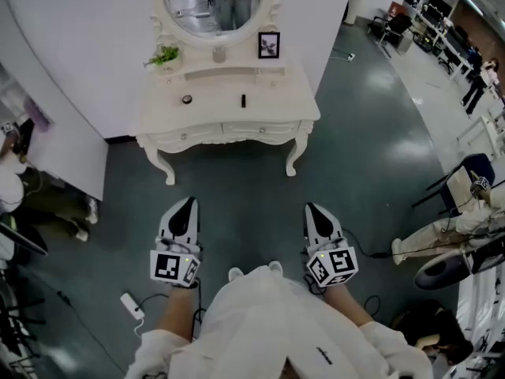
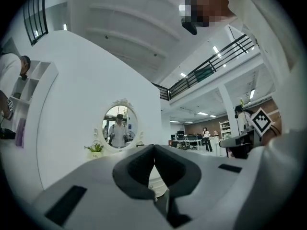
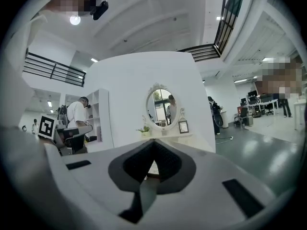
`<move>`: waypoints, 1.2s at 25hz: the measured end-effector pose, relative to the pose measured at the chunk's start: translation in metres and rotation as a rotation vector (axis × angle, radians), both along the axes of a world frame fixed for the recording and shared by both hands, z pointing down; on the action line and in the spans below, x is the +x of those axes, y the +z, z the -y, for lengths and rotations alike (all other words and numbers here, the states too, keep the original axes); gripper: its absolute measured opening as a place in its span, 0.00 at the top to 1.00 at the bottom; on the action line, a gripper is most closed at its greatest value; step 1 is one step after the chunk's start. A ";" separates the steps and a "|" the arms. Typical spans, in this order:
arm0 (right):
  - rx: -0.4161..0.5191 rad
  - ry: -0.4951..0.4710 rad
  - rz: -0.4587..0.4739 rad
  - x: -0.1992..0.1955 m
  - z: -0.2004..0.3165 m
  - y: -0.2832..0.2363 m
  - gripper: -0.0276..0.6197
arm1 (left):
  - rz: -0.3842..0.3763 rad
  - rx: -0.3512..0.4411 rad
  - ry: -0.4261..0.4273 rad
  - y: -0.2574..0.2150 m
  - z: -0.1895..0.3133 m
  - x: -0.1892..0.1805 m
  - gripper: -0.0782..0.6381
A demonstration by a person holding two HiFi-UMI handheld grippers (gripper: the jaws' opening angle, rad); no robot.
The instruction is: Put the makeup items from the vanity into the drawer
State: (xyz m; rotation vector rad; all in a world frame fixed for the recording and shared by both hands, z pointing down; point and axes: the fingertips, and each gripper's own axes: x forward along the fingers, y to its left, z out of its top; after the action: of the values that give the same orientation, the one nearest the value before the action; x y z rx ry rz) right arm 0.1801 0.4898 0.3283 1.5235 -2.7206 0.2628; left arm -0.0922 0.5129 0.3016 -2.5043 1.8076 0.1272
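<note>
Left gripper [image 1: 187, 204] and right gripper [image 1: 311, 208] are held low, well short of the bench [image 1: 276, 93], jaws pressed together on nothing, likely because no reach has begun. A dark lipstick-like tube [image 1: 243, 100] and a small round compact [image 1: 187, 99] sit mid-bench; the drawer [image 1: 256, 127] looks closed.

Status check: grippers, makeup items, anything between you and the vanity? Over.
Left gripper and right gripper both shut, empty, short of the vanity. Small round item and dark stick on top; drawers closed. Nothing in the way.

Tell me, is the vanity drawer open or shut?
Shut. The drawer fronts sit flush with the front of the vanity; none is pulled out.
</note>
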 end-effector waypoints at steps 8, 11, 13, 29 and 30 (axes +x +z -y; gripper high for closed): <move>0.008 -0.006 -0.008 -0.015 0.000 -0.001 0.88 | -0.004 0.010 0.026 -0.002 -0.002 -0.005 0.85; 0.002 -0.024 -0.010 -0.028 0.000 0.001 0.77 | -0.009 0.011 0.035 0.000 -0.003 -0.013 0.85; -0.001 -0.040 -0.017 -0.038 0.000 0.003 0.69 | -0.014 0.010 0.042 0.002 -0.005 -0.019 0.85; -0.018 -0.146 -0.102 -0.098 0.014 0.021 0.35 | -0.068 -0.006 0.026 0.020 0.006 -0.064 0.85; -0.022 -0.150 -0.099 -0.099 0.017 0.022 0.34 | -0.067 -0.008 0.025 0.021 0.008 -0.063 0.85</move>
State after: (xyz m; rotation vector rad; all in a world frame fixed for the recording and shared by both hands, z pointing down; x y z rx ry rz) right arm 0.0815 0.4723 0.3506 1.2824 -2.7267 0.2074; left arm -0.1551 0.5048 0.3221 -2.5588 1.8045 0.2076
